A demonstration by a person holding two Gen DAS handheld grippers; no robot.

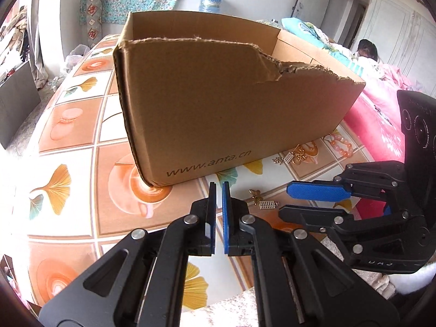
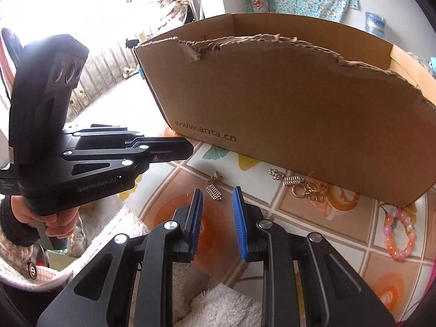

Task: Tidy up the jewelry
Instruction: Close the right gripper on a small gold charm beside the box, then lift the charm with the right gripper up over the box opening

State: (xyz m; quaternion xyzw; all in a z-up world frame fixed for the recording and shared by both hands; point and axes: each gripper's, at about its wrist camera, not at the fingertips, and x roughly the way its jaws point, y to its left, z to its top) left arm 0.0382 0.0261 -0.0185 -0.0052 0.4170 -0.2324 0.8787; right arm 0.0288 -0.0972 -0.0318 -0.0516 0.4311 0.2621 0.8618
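A brown cardboard box (image 1: pixel 218 103) (image 2: pixel 299 109) with a torn front rim stands on the patterned tablecloth. In front of it lie a small gold butterfly-and-abacus charm (image 1: pixel 261 200) (image 2: pixel 214 188), a gold chain cluster (image 1: pixel 295 156) (image 2: pixel 302 188) and a pink-orange bead bracelet (image 1: pixel 340 144) (image 2: pixel 399 234). My left gripper (image 1: pixel 219 186) (image 2: pixel 190 148) is shut with nothing in it, left of the charm. My right gripper (image 2: pixel 218 193) (image 1: pixel 284 200) is open, its blue pads just short of the charm and holding nothing.
The tablecloth (image 1: pixel 68 185) shows orange cups and ginkgo leaves. A hand (image 2: pixel 57 223) in a white fleece sleeve holds the left gripper's handle. Pink bedding (image 1: pixel 381 114) lies right of the table, and a person (image 1: pixel 368 50) is at the back right.
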